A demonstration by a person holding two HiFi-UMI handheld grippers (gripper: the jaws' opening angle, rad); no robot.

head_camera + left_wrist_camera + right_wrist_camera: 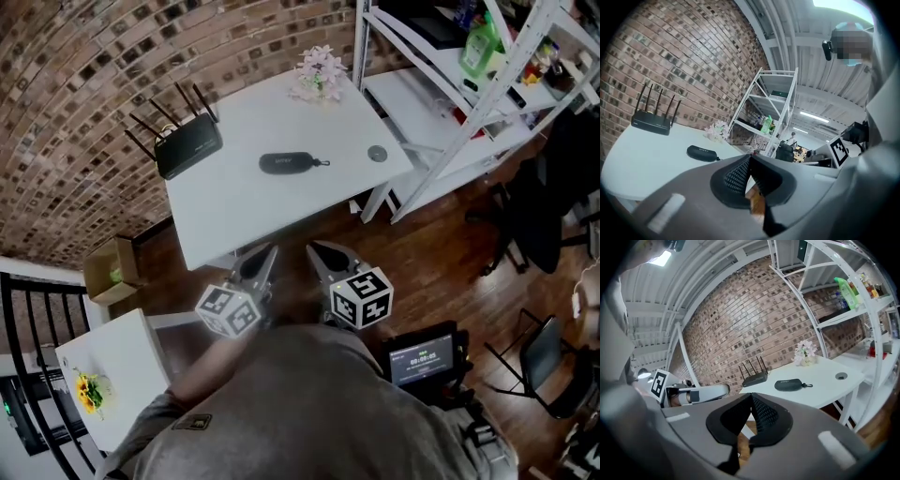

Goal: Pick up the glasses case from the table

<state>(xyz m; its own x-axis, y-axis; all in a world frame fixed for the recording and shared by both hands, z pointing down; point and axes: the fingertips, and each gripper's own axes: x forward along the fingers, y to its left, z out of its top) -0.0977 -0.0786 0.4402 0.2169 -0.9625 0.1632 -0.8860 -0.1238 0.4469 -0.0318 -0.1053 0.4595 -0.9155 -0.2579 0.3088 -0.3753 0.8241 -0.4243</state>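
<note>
A black glasses case with a short strap lies near the middle of the white table. It shows too in the left gripper view as the glasses case and in the right gripper view as the glasses case. My left gripper and right gripper hang side by side just short of the table's near edge, both pointing at the table. Both stand well away from the case. The left gripper is shut with nothing in it, and the right gripper is likewise shut and holds nothing.
A black router with several antennas stands at the table's far left. A small flower pot sits at the far edge, a round grommet at the right. A white shelf rack stands right of the table; a cardboard box is on the floor.
</note>
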